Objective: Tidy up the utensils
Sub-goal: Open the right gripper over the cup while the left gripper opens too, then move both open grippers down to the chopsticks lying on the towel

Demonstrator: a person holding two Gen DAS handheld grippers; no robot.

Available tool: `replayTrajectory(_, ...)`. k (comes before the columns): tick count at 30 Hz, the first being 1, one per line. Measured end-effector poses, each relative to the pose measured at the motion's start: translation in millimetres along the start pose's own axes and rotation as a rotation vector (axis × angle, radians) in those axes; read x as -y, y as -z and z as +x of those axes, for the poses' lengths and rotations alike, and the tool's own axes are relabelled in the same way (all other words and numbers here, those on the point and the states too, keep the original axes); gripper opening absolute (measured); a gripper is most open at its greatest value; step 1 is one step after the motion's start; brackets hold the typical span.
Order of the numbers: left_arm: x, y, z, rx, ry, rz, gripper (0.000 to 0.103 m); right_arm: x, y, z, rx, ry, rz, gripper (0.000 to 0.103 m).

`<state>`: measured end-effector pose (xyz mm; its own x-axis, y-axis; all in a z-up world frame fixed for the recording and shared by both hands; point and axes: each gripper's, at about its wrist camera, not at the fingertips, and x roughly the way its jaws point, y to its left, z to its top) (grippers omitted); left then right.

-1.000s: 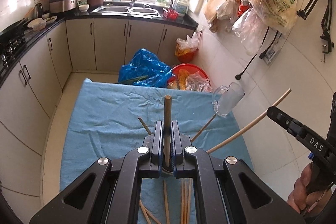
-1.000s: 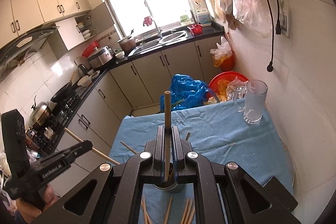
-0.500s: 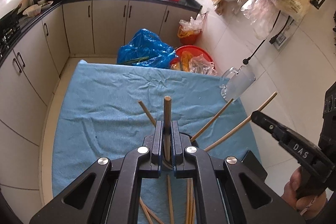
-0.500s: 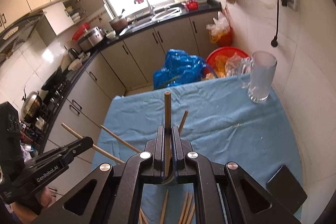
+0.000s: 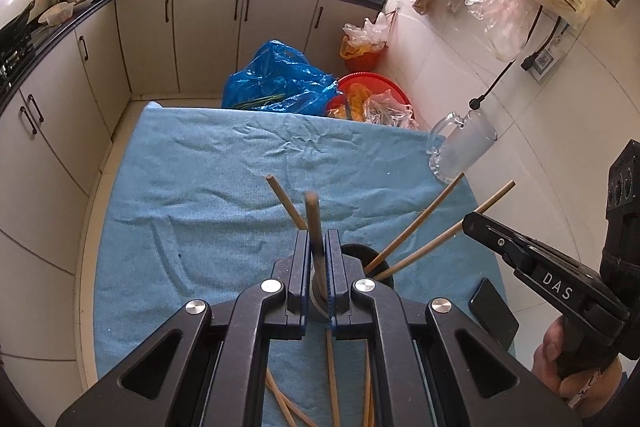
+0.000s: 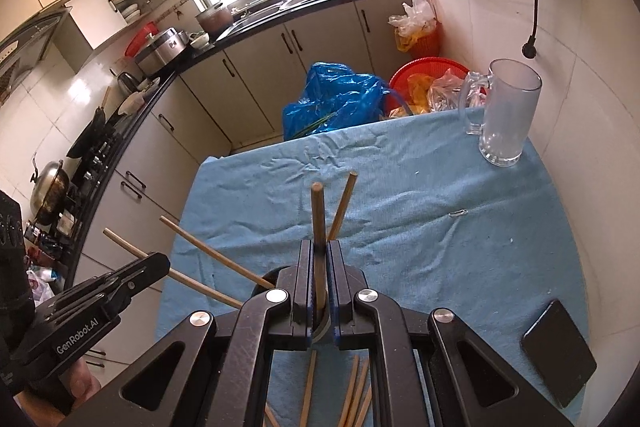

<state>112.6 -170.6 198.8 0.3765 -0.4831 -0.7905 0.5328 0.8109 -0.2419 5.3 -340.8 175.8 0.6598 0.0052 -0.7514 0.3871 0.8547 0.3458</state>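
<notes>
My left gripper [image 5: 318,247] is shut on a wooden chopstick [image 5: 313,219], upright over a dark round holder [image 5: 360,259] on the blue cloth [image 5: 208,187]. My right gripper [image 6: 319,259] is shut on another chopstick [image 6: 318,215], also over the holder [image 6: 266,277]. Other chopsticks lean out of the holder in the left wrist view [image 5: 420,223] and in the right wrist view [image 6: 212,255]. Loose chopsticks lie on the cloth below the grippers in the left wrist view [image 5: 332,375] and in the right wrist view [image 6: 352,391]. Each gripper shows in the other's view: the right one [image 5: 536,275] and the left one [image 6: 100,295].
A glass mug [image 6: 506,115] stands at the cloth's far right corner. A black phone [image 6: 558,355] lies at the near right. Past the table's far edge are a blue bag [image 5: 280,79] and a red basket [image 5: 372,95]. Cabinets line the left.
Both grippers have lowered and tilted down toward the holder with their chopsticks. The leaning chopsticks in the holder now show more fully.
</notes>
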Motion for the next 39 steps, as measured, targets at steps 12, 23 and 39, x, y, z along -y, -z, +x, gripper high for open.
replayTrajectory(12,4,0,-17,0.029,0.003,-0.006,0.015,6,-2,-21,0.034,-0.013,0.009,0.008)
replayTrajectory(23,-10,26,-53,0.066,-0.004,-0.055,0.022,30,41,-42,-0.016,-0.019,0.037,0.016)
replayTrajectory(39,-40,132,-24,-0.113,-0.05,-0.189,0.022,68,138,-22,-0.204,-0.002,0.086,0.02)
